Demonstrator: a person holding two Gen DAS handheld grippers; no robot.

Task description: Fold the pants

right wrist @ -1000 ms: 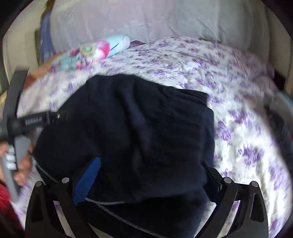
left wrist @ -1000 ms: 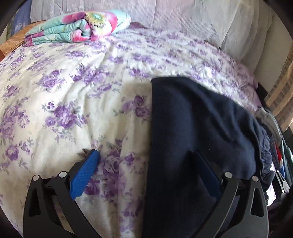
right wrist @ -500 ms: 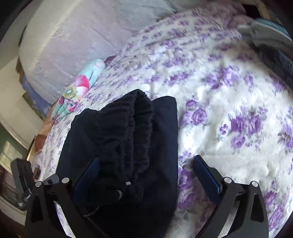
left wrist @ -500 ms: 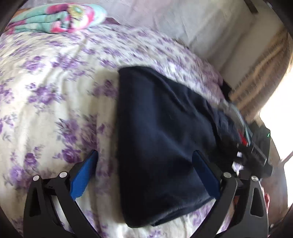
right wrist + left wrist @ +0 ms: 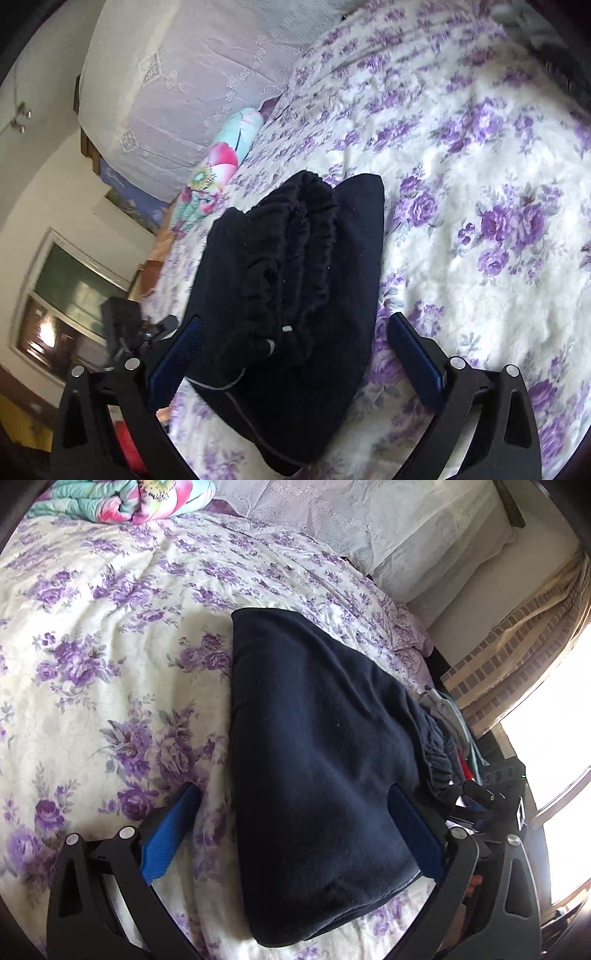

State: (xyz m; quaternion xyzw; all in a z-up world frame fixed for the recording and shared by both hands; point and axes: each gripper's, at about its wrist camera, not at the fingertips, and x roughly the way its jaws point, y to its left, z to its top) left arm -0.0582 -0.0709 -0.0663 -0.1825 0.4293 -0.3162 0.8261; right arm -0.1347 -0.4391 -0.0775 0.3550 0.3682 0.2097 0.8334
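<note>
Navy pants [image 5: 317, 760] lie folded between both wide-open grippers, left gripper [image 5: 295, 812] and right gripper [image 5: 295, 336]; folding looks finished, perhaps tidying that bunched waistband [image 5: 291, 266] next.

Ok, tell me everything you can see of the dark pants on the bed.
The pants are dark navy, soft and fleecy-looking, folded into a compact thick bundle lying flat on the floral bedspread. The right wrist view shows the gathered elastic waistband bunched on top, with a pale drawstring trailing out at the near end. Both tools, the left tool and right tool, stand open over the bundle; no grip is visible.
</note>
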